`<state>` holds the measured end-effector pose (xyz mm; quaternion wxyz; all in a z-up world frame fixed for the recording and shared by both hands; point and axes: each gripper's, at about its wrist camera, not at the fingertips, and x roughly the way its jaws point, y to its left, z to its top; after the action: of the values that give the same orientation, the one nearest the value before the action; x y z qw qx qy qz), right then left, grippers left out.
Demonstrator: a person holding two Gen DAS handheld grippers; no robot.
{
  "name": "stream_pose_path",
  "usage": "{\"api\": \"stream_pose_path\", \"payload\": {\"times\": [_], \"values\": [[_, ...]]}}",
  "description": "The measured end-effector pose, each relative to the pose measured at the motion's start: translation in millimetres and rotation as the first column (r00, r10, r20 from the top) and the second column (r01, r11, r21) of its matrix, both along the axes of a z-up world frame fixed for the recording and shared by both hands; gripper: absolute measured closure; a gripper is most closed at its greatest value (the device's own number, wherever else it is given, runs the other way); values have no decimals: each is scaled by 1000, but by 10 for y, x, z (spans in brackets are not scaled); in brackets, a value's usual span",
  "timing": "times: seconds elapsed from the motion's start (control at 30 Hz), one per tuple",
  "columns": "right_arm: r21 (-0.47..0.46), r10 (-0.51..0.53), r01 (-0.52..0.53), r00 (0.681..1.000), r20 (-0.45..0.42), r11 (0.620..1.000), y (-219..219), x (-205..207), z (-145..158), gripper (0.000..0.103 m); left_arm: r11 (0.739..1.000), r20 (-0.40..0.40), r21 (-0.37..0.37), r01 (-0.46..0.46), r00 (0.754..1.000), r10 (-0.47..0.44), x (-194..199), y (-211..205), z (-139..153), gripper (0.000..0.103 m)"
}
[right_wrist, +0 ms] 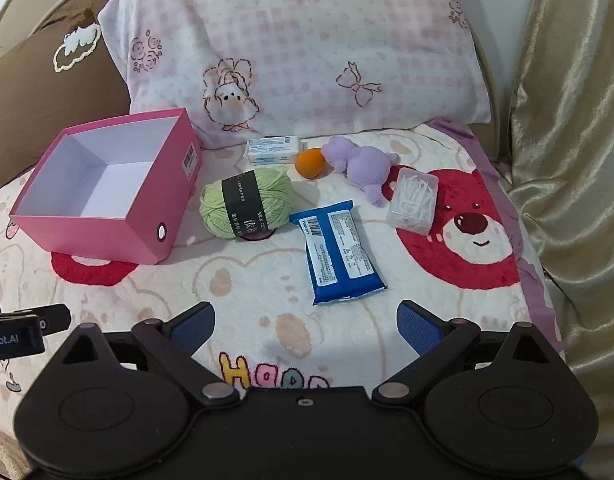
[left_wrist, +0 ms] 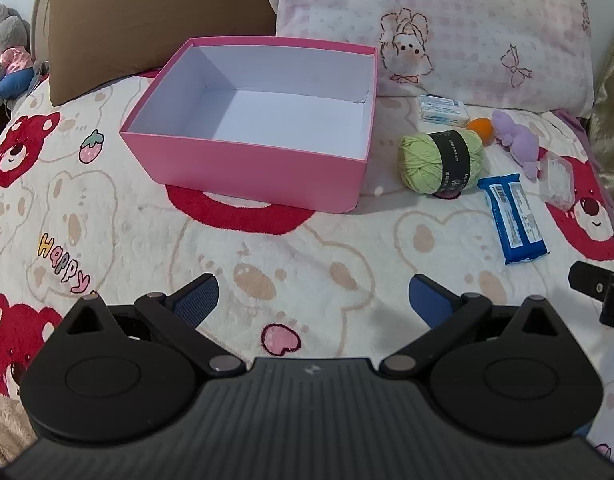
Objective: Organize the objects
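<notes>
Handling judgement: the soft green yarn ball with black paper band (right_wrist: 246,204) is likely light and compressible, so gripping across its banded middle is advisable. The blue foil wipes packet (right_wrist: 338,252), probably slippery and limp, is best pinched across its narrow width. Both are lying on the bear-print plush blanket (right_wrist: 267,332) at frame centre, above the right hand-held gripper (right_wrist: 306,322), whose jaws are standing wide and empty. The empty pink cardboard box (left_wrist: 243,160) is sitting upper centre, above the left hand-held gripper (left_wrist: 313,300), likewise wide and empty.
</notes>
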<state>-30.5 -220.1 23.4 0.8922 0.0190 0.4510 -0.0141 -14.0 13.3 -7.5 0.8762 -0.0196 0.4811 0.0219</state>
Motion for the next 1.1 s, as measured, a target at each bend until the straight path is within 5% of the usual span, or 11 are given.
{"api": "stream_pose_path", "payload": {"times": [0.9, 1.1], "values": [[-11, 28, -28, 1000, -6, 1000, 16, 2, -69, 4, 1000, -65, -21, -2, 998, 1, 100, 6, -87, 0], [-11, 25, -25, 1000, -7, 1000, 8, 12, -66, 4, 993, -69, -115, 27, 997, -35, 109, 7, -69, 0]]}}
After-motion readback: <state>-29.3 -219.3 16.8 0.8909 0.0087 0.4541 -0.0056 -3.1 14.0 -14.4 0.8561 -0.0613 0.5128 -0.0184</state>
